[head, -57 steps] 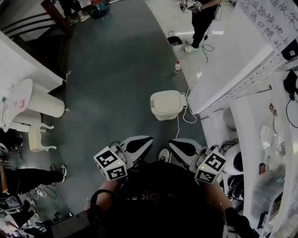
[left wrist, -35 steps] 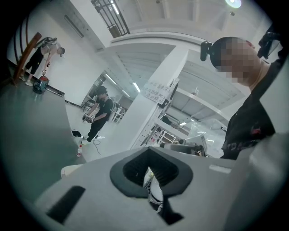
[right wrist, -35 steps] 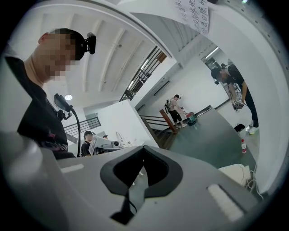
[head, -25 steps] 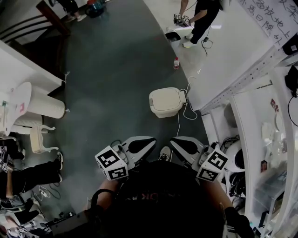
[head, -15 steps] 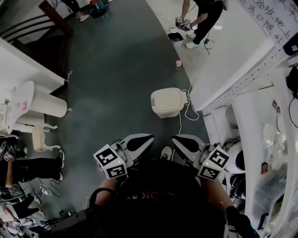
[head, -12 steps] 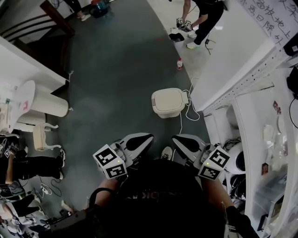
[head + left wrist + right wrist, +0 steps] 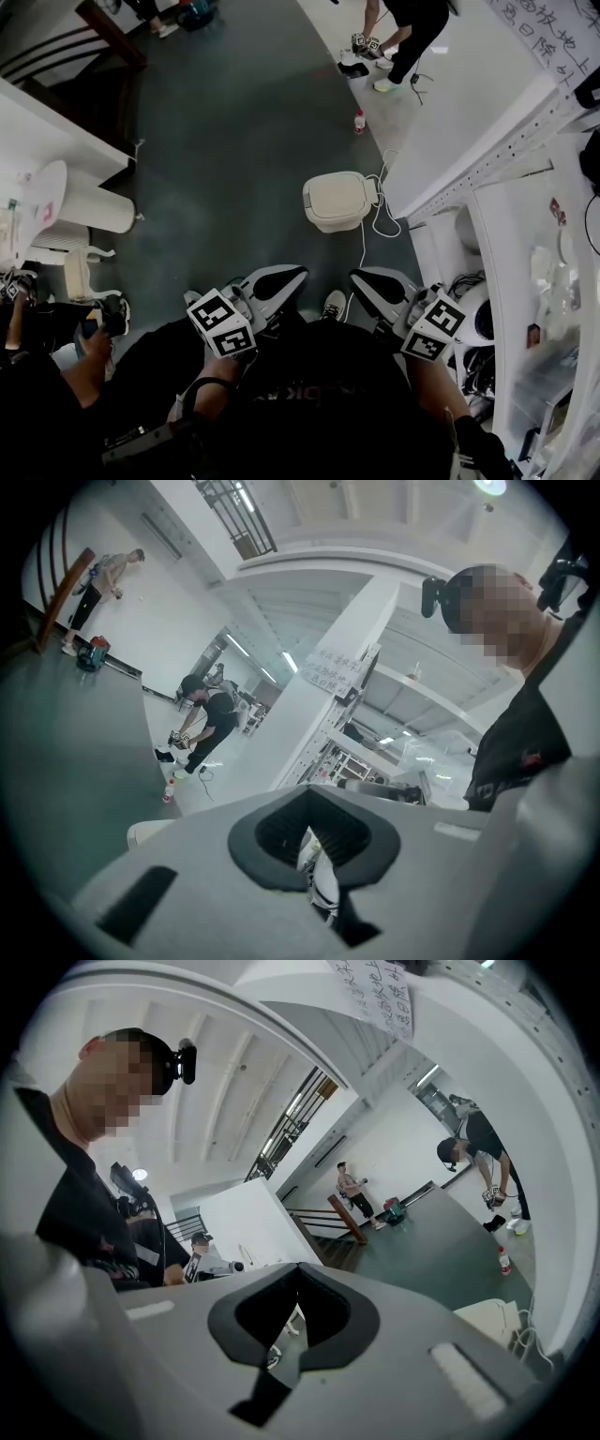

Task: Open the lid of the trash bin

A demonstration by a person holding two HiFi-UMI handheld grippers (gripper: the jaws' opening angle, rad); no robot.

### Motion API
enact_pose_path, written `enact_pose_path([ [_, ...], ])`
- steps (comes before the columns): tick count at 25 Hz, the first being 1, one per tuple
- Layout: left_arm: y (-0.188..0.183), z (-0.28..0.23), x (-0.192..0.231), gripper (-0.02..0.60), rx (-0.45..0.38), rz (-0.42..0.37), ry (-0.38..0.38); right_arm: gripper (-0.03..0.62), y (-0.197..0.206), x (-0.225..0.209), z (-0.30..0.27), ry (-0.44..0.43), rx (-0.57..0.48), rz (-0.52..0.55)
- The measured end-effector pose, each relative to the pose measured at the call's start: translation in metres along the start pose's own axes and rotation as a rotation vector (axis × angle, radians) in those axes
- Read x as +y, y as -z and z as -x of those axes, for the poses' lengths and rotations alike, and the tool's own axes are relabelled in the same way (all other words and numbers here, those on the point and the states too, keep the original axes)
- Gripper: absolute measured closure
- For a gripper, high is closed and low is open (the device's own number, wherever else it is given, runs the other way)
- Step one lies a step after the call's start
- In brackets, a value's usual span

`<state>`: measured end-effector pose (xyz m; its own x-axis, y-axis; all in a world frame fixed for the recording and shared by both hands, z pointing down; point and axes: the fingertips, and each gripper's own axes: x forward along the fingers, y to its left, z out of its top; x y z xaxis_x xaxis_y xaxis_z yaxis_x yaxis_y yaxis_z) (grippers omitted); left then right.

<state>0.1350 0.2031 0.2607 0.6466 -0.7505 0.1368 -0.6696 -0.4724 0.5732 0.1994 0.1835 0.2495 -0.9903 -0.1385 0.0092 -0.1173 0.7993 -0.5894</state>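
The trash bin [image 7: 337, 200] is a low cream box on the dark floor, a short way ahead of both grippers, with its lid down. My left gripper [image 7: 302, 272] and right gripper [image 7: 353, 276] hang side by side close to my body, pointing toward the bin and well short of it. Both are shut with nothing in them. In the left gripper view the bin [image 7: 150, 832] shows as a cream sliver beside the shut left gripper [image 7: 314, 878]. In the right gripper view the bin [image 7: 492, 1316] sits at the lower right of the shut right gripper [image 7: 295, 1340].
A white cable [image 7: 375, 220] loops on the floor right of the bin, against a white wall and shelving [image 7: 525, 244]. A small bottle [image 7: 357, 120] stands beyond it, near a standing person [image 7: 408, 37]. Another person [image 7: 56, 375] crouches at lower left; a white round stand [image 7: 89, 208] is further left.
A crouching person has come into the lower left of the head view. Both grippers have stayed close to my body, and the bin's lid remains down.
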Motion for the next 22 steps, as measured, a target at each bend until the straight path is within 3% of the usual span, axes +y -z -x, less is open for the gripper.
enact_pose_path([
  [12,-0.025,0.009,0.027,0.58,0.006,-0.012,0.04,0.586,-0.013,-0.004,-0.03,0.052,-0.029,0.008],
  [22,-0.049,0.019,0.086,0.58,0.037,0.029,0.065,0.586,-0.023,-0.021,-0.086,0.124,-0.027,-0.002],
])
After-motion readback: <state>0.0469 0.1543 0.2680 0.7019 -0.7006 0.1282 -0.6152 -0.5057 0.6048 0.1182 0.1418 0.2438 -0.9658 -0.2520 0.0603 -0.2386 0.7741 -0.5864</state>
